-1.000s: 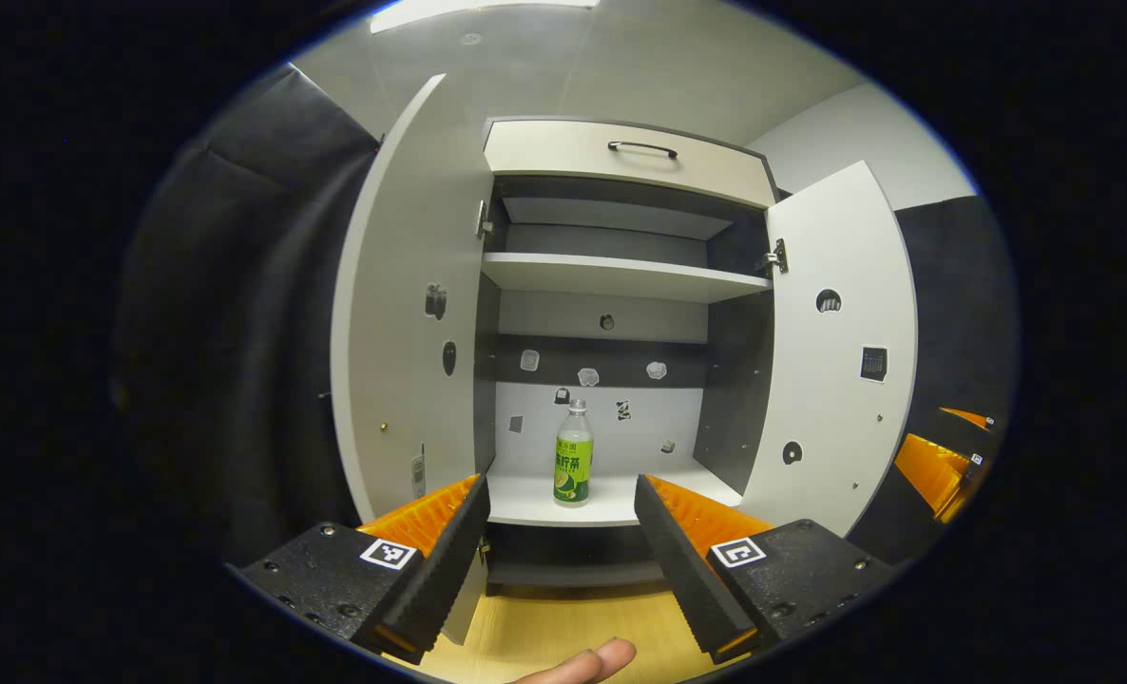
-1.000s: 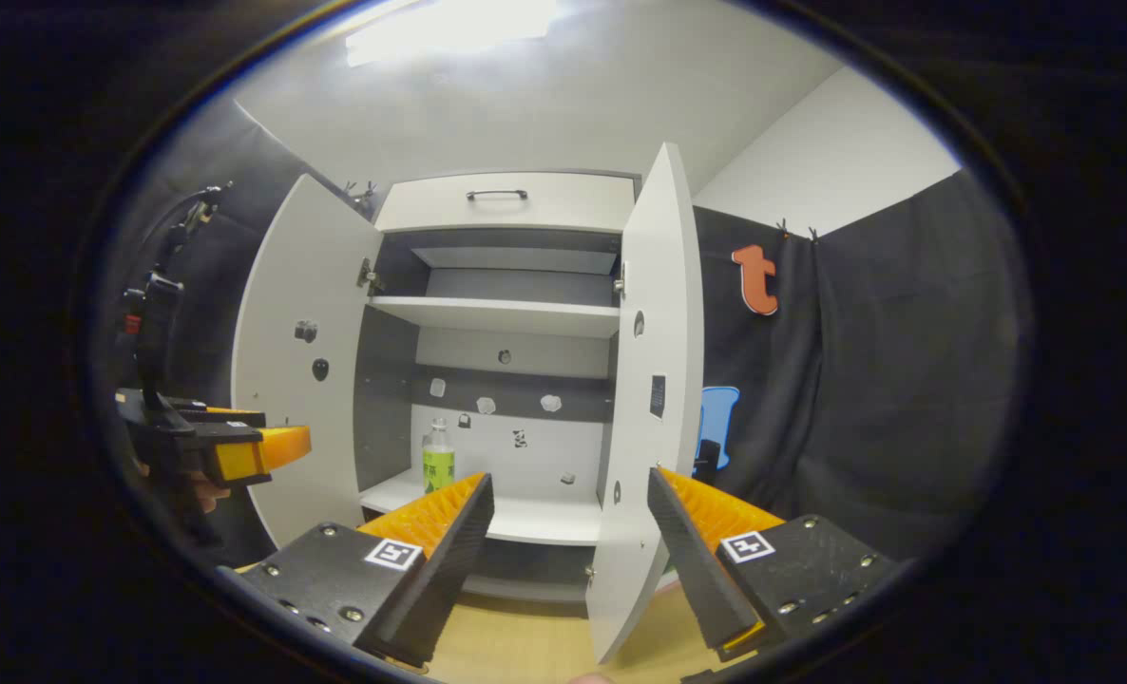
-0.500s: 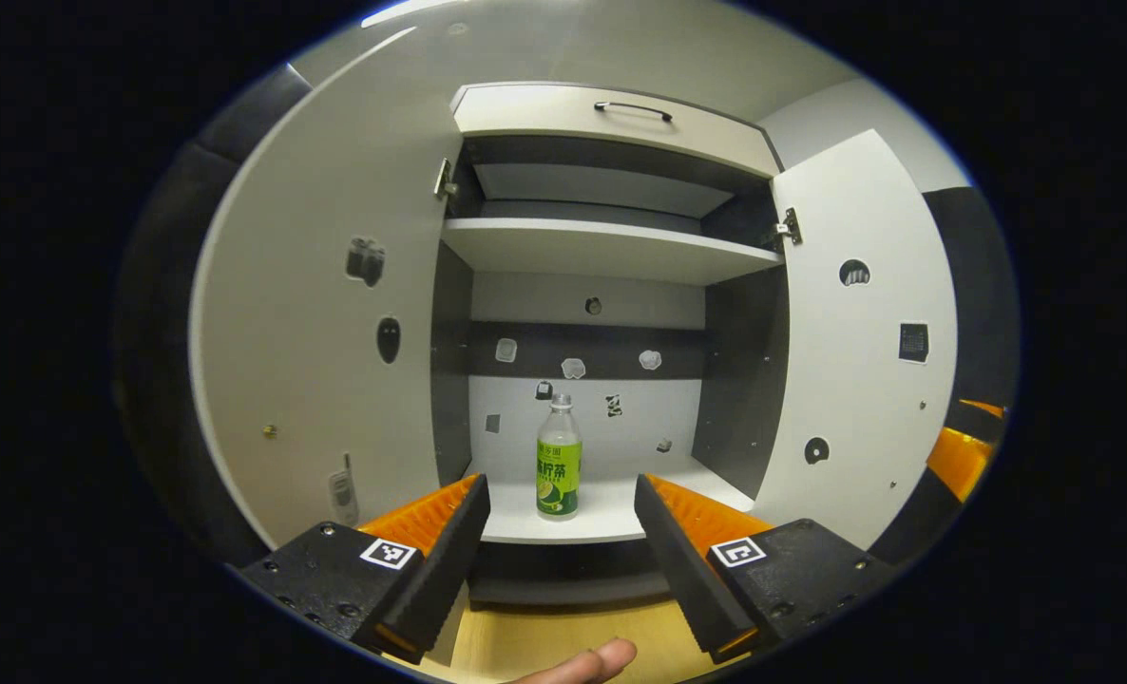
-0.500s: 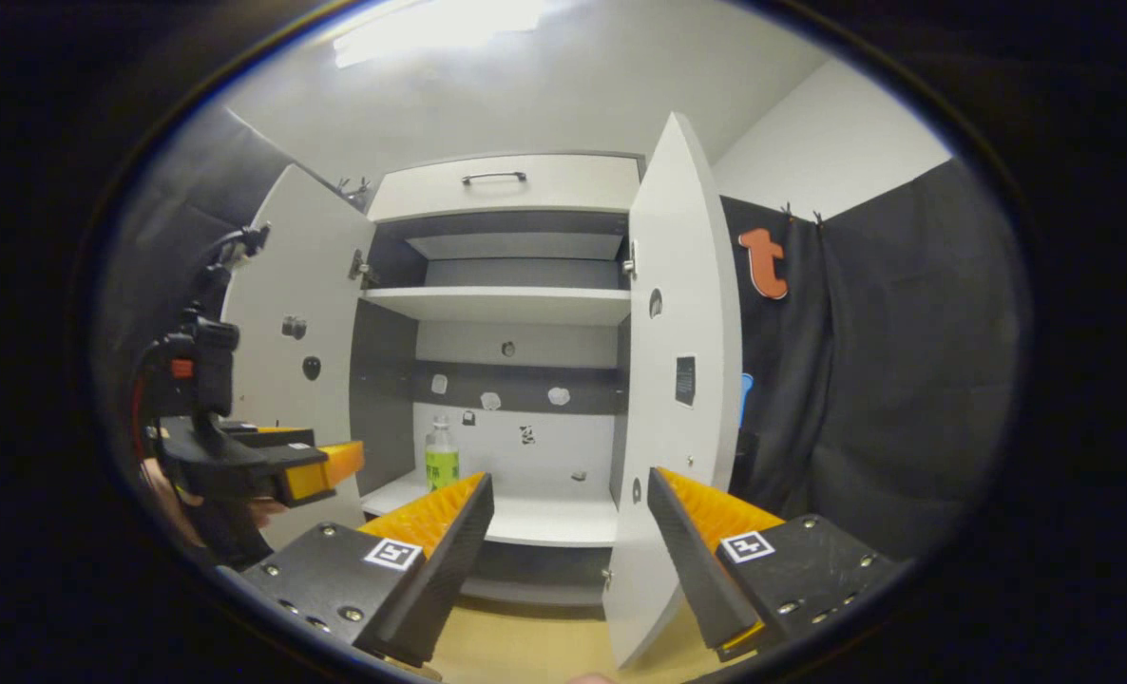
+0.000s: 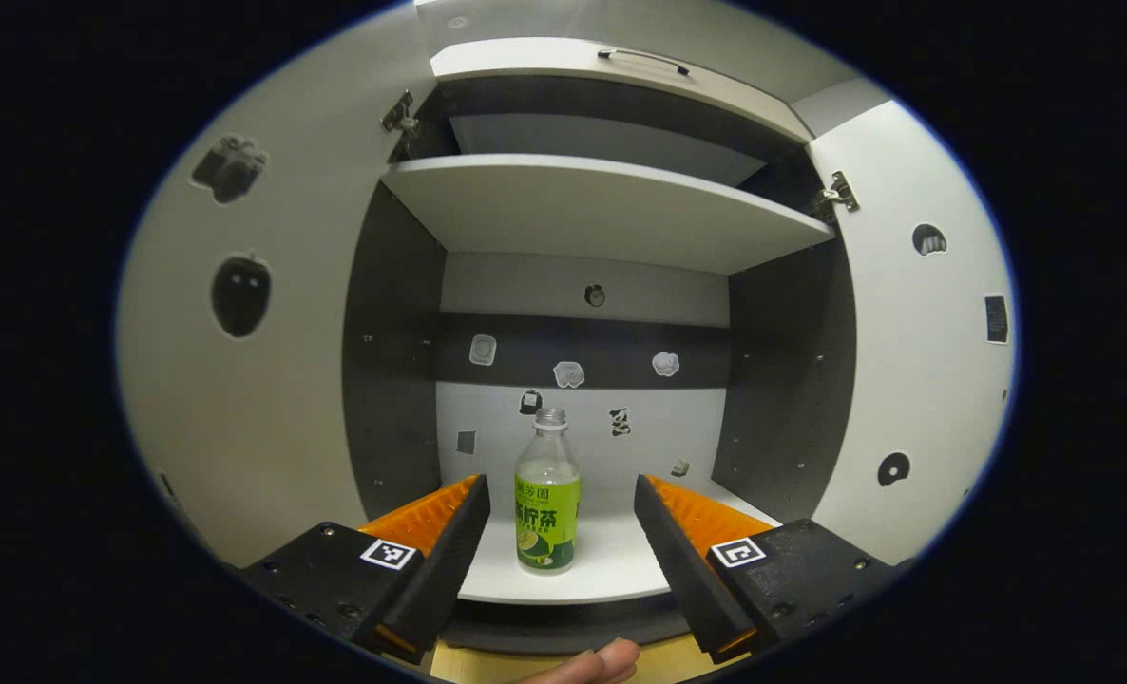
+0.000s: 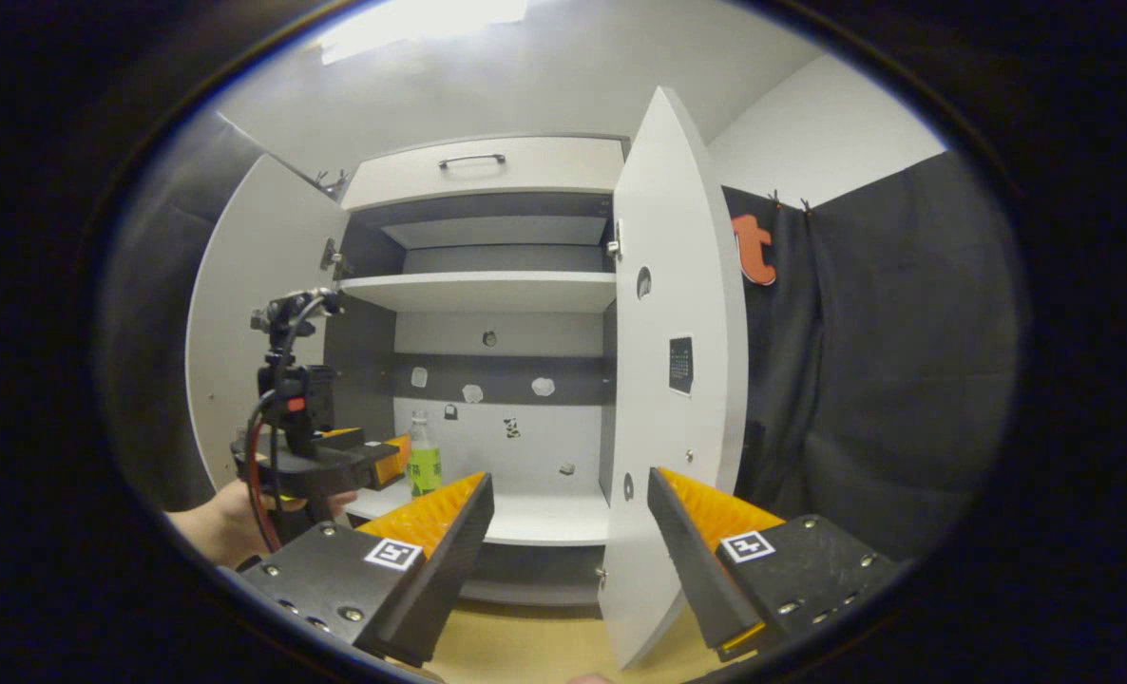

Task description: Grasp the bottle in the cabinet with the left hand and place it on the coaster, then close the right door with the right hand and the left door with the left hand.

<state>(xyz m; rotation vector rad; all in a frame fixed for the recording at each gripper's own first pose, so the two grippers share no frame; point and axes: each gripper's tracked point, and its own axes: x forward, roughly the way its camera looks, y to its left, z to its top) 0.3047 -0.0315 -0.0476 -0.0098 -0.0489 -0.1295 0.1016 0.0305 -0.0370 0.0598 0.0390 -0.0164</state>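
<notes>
A clear bottle (image 5: 546, 503) with a green label stands upright on the cabinet's lower shelf (image 5: 611, 575), between both doors, which stand wide. My left gripper (image 5: 561, 486) is open in front of the shelf's edge. The bottle is framed between its fingers but lies farther in, untouched. In the right gripper view the left gripper (image 6: 378, 463), held by a hand (image 6: 221, 518), reaches the cabinet mouth just left of the bottle (image 6: 422, 459). My right gripper (image 6: 568, 489) is open and holds nothing. It sits back from the cabinet, with the right door (image 6: 678, 380) almost edge-on ahead.
The left door (image 5: 240, 380) and right door (image 5: 915, 361) flank the opening. An upper shelf (image 5: 601, 209) and a drawer with a dark handle (image 5: 639, 59) lie above. A wooden tabletop (image 6: 525, 646) runs below the cabinet. Black cloth hangs to the right.
My left gripper has moved forward to the cabinet mouth, so the bottle looms larger between its fingers. The right gripper has barely shifted. Both stay open.
</notes>
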